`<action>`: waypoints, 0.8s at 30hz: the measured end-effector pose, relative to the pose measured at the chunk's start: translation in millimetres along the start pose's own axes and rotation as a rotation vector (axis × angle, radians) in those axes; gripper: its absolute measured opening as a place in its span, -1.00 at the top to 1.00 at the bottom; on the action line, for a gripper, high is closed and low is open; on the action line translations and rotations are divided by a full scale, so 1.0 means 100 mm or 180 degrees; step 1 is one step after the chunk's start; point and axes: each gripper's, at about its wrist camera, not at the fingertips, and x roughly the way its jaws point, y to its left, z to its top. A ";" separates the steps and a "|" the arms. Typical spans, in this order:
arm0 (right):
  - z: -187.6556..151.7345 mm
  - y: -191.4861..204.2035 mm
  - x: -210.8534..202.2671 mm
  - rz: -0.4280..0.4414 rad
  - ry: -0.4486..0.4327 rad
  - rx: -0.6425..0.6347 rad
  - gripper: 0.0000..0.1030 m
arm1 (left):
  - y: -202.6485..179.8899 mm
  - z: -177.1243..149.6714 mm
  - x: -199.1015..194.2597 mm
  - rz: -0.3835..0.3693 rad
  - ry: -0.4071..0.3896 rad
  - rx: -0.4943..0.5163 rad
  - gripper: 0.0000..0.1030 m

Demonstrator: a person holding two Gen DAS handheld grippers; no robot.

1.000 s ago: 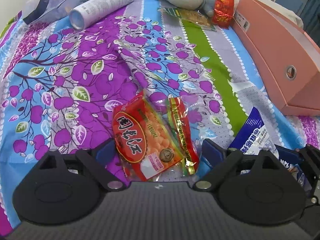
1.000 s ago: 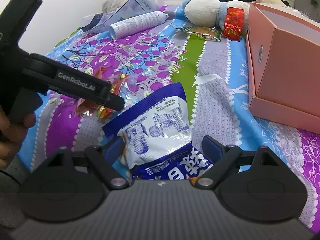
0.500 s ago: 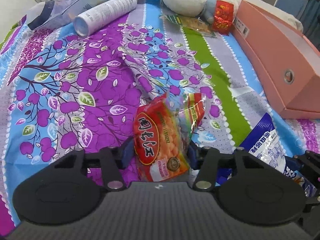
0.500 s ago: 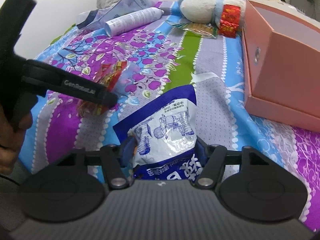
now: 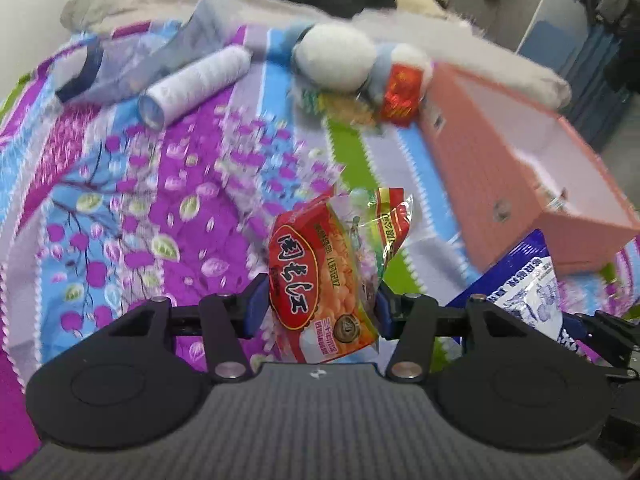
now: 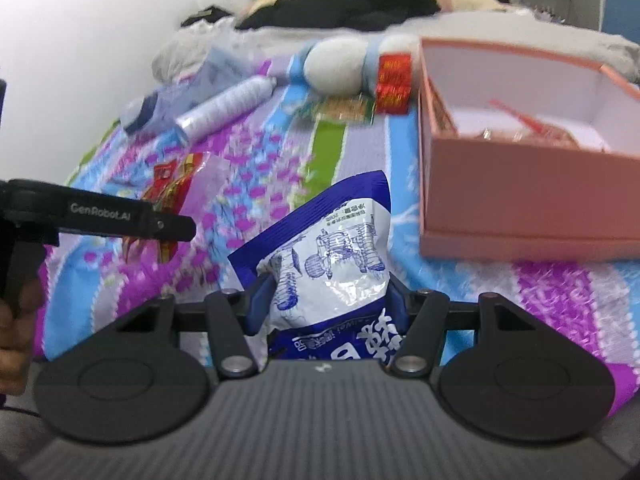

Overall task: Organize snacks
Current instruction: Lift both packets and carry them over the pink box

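My left gripper (image 5: 320, 302) is shut on a red and orange snack bag (image 5: 304, 280), which hangs lifted above the flowered bedspread (image 5: 120, 216). The right gripper (image 6: 328, 300) has a blue and white snack bag (image 6: 332, 256) between its fingers; its jaws are still closing on it and the pads press its sides. That bag is raised too and shows at the right edge of the left wrist view (image 5: 528, 288). In the right wrist view the left gripper's finger (image 6: 160, 226) and the red bag (image 6: 176, 176) are at the left. An open pink box (image 6: 520, 200) stands to the right.
The pink box (image 5: 500, 176) holds some wrapped snacks (image 6: 532, 128). At the far end of the bed lie a white bottle (image 5: 192, 84), a clear pouch (image 5: 120, 68), a plush toy (image 5: 336, 56), a small red packet (image 5: 400, 92) and a green packet (image 5: 340, 104). A hand (image 6: 12, 320) holds the left gripper.
Both grippers closed on their bags, the left on the red one and the right on the blue and white one. Both then rose, lifting the bags off the bedspread.
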 end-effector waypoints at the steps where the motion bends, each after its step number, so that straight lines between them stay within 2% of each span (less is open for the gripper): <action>1: 0.03 0.00 -0.05 -0.0010 -0.0045 0.0006 -0.18 | -0.03 0.03 -0.06 -0.0031 -0.0030 0.0008 -0.13; 15: 0.39 -0.08 -0.74 -0.0200 -0.0534 0.0120 -0.18 | -0.50 0.39 -0.74 -0.0422 -0.0424 0.0223 -0.13; 24: 0.62 -0.42 -0.88 -0.0485 -0.0747 0.0245 -0.18 | -0.84 0.65 -0.65 -0.0680 -0.0500 0.0293 -0.13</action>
